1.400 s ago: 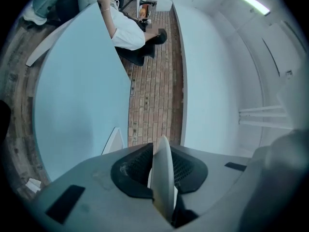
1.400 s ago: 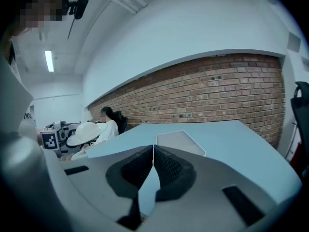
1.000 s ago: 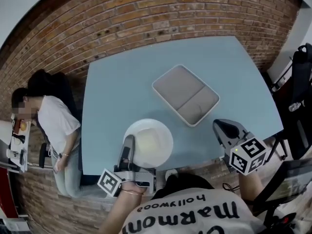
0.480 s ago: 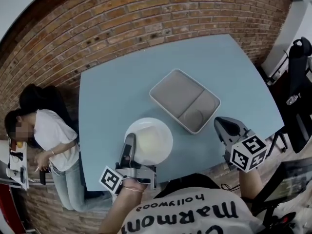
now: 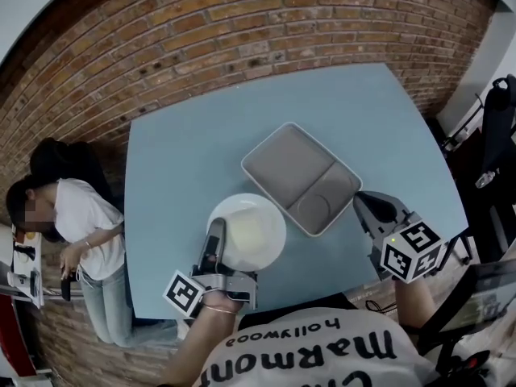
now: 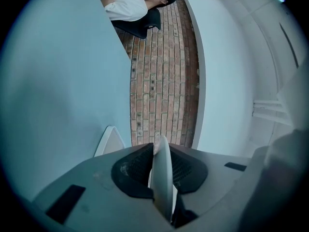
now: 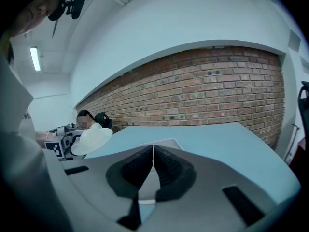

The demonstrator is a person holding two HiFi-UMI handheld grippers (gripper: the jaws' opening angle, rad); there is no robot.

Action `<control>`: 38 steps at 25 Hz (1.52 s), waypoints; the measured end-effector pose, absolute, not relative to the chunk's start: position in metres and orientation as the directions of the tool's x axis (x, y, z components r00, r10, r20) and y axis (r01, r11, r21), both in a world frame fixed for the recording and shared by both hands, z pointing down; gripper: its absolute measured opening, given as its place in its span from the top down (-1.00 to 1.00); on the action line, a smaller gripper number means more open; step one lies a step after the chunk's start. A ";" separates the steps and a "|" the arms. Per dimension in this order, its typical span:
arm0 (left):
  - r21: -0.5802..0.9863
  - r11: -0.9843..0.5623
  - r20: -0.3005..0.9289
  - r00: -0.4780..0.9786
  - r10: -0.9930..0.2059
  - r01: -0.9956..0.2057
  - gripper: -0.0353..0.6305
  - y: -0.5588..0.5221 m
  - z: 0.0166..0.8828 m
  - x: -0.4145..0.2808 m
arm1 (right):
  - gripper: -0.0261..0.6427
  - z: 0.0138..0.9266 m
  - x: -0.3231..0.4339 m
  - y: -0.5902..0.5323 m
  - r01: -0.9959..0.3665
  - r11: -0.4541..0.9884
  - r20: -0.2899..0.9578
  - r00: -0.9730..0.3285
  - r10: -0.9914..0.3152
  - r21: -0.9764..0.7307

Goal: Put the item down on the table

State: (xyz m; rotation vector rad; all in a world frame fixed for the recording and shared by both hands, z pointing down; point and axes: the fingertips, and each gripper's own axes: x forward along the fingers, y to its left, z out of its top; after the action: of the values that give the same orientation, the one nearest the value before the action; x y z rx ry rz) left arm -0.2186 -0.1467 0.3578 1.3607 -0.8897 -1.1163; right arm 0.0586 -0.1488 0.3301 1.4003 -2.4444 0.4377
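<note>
A round white plate [image 5: 248,232] hangs over the near part of the light blue table [image 5: 185,151]. My left gripper [image 5: 216,240] is shut on the plate's left rim. In the left gripper view the plate [image 6: 163,175] shows edge-on between the jaws, and the left gripper [image 6: 161,170] is rolled on its side. My right gripper [image 5: 369,210] hovers at the table's near right edge, shut with nothing in it. In the right gripper view its jaws [image 7: 153,161] touch each other, and the plate [image 7: 91,139] shows far left.
A grey two-compartment tray [image 5: 301,176] lies in the middle of the table, just right of the plate. A brick floor [image 5: 242,31] surrounds the table. A person in a white shirt [image 5: 89,216] sits at the left. A black chair [image 5: 496,135] stands at the right.
The view has shifted slightly; the tray sits a little nearer the plate in the frame. The plate stays in the left gripper, and the right gripper has barely moved.
</note>
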 end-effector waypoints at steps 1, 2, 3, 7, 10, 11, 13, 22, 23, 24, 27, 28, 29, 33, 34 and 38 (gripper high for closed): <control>0.991 -0.101 -0.123 0.262 -0.957 0.093 0.75 -0.150 0.360 -0.214 | 0.89 0.329 0.063 -0.153 -0.865 0.487 0.393 -0.491 -0.778 -0.117; 0.991 -0.096 -0.117 0.255 -0.960 0.095 0.75 -0.153 0.362 -0.210 | 0.89 0.328 0.066 -0.158 -0.862 0.493 0.393 -0.496 -0.775 -0.117; 0.991 -0.091 -0.112 0.252 -0.961 0.094 0.75 -0.156 0.364 -0.205 | 0.89 0.328 0.070 -0.162 -0.859 0.499 0.392 -0.502 -0.771 -0.118; 0.994 -0.070 -0.089 0.245 -0.965 0.084 0.75 -0.166 0.369 -0.184 | 0.89 0.332 0.083 -0.174 -0.843 0.521 0.400 -0.527 -0.750 -0.133; 0.994 -0.066 -0.082 0.212 -0.974 0.086 0.75 -0.173 0.373 -0.173 | 0.89 0.336 0.087 -0.183 -0.821 0.552 0.406 -0.558 -0.724 -0.144; 0.994 -0.067 -0.083 0.206 -0.975 0.083 0.75 -0.176 0.374 -0.169 | 0.89 0.338 0.089 -0.186 -0.814 0.561 0.408 -0.567 -0.716 -0.147; 0.995 -0.064 -0.078 0.202 -0.976 0.075 0.75 -0.183 0.377 -0.159 | 0.89 0.343 0.094 -0.193 -0.802 0.576 0.413 -0.583 -0.700 -0.156; 1.000 -0.017 -0.017 0.177 -0.984 0.000 0.75 -0.206 0.402 -0.139 | 0.89 0.375 0.100 -0.223 -0.744 0.632 0.420 -0.656 -0.627 -0.218; 1.000 -0.010 -0.008 0.168 -0.986 -0.008 0.75 -0.209 0.405 -0.138 | 0.89 0.381 0.102 -0.227 -0.736 0.637 0.425 -0.664 -0.615 -0.229; 1.000 0.000 0.003 0.158 -0.988 -0.016 0.75 -0.210 0.410 -0.136 | 0.89 0.389 0.103 -0.230 -0.728 0.641 0.431 -0.673 -0.601 -0.242; 0.999 0.029 0.033 0.136 -0.990 -0.032 0.75 -0.214 0.423 -0.131 | 0.89 0.408 0.102 -0.237 -0.704 0.653 0.446 -0.697 -0.561 -0.279; 0.999 0.032 0.035 0.133 -0.991 -0.030 0.75 -0.217 0.426 -0.128 | 0.89 0.412 0.100 -0.239 -0.696 0.659 0.448 -0.705 -0.550 -0.286; 0.999 0.035 0.037 0.128 -0.991 -0.023 0.75 -0.220 0.430 -0.125 | 0.89 0.415 0.098 -0.241 -0.686 0.667 0.450 -0.713 -0.538 -0.291; 0.999 0.053 0.051 0.109 -0.993 0.011 0.75 -0.225 0.444 -0.117 | 0.89 0.430 0.088 -0.246 -0.651 0.695 0.455 -0.741 -0.494 -0.304; 0.998 0.055 0.052 0.110 -0.993 0.018 0.75 -0.227 0.446 -0.115 | 0.89 0.433 0.086 -0.248 -0.649 0.698 0.456 -0.742 -0.492 -0.303; 0.997 0.078 0.078 0.115 -0.990 -0.002 0.75 -0.229 0.455 -0.113 | 0.89 0.442 0.079 -0.252 -0.635 0.706 0.451 -0.754 -0.478 -0.312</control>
State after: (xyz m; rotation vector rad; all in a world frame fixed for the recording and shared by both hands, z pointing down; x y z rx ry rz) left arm -0.1133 -0.2291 0.4553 1.2018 -1.1583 -1.0694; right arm 0.0795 -0.2523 0.4417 0.8708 -2.5779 0.6524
